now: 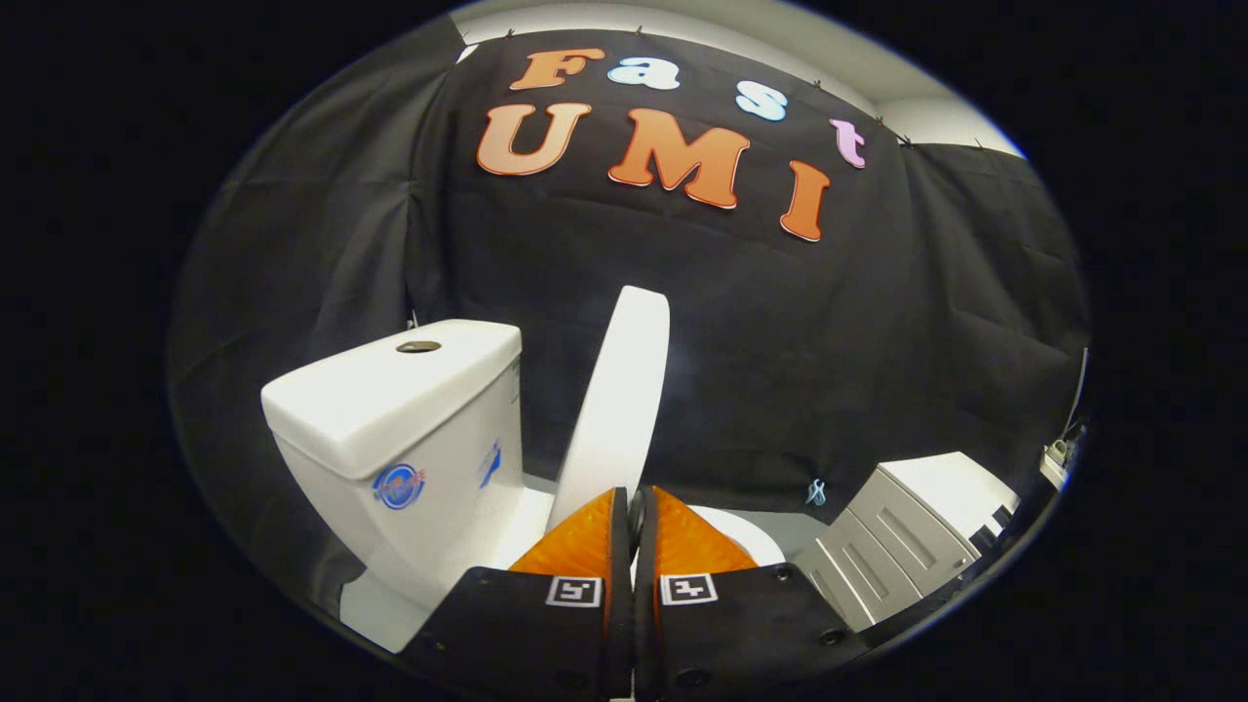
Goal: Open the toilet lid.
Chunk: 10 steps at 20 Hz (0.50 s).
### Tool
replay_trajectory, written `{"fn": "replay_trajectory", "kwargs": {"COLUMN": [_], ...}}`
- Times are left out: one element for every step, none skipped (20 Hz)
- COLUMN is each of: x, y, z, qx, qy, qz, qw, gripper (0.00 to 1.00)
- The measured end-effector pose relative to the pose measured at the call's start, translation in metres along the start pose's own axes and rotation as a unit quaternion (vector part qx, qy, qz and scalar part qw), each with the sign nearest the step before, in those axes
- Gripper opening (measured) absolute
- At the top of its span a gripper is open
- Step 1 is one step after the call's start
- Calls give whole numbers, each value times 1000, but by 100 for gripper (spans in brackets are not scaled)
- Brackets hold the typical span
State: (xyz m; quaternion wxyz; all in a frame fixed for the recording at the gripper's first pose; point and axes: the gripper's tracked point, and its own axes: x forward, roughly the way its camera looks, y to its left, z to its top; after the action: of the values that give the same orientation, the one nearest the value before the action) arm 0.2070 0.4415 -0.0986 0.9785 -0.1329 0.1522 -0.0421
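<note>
Pinching the lid's (pixel 619 400) edge between my gripper's (pixel 636 507) nearly closed fingers, I have it raised almost upright just ahead, right of the tank (pixel 390 409). I should guide it back gently, easing my grip before it rests.

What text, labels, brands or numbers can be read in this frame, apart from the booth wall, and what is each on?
Round sticker on the toilet tank front: print too blurred to read.
Smaller sticker on the tank's side: too blurred to read.
Square markers on the gripper: patterns only, no words.
None on the raised toilet lid, whose lower end meets the nearly closed jaws.
</note>
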Motion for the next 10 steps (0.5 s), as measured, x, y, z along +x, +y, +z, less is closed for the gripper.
{"fn": "replay_trajectory", "kwargs": {"x": [0, -1, -3, -4, -5, -5, -6, -6, -7, -7], "y": [12, 24, 34, 45, 56, 64, 71, 77, 84, 92], "z": [3, 6, 8, 10, 12, 13, 13, 13, 13, 14], "qx": [-7, -16, -25, -35, -42, -47, -53, -57, -58, -58], "qy": [-2, -5, -8, -10, -11, -13, -15, -15, -15, -16], "qz": [6, 11, 15, 21, 27, 31, 34, 37, 42, 48], "qw": [1000, 1000, 1000, 999, 999, 998, 998, 998, 997, 997], "gripper": [8, 9, 8, 9, 9, 8, 8, 8, 8, 9]}}
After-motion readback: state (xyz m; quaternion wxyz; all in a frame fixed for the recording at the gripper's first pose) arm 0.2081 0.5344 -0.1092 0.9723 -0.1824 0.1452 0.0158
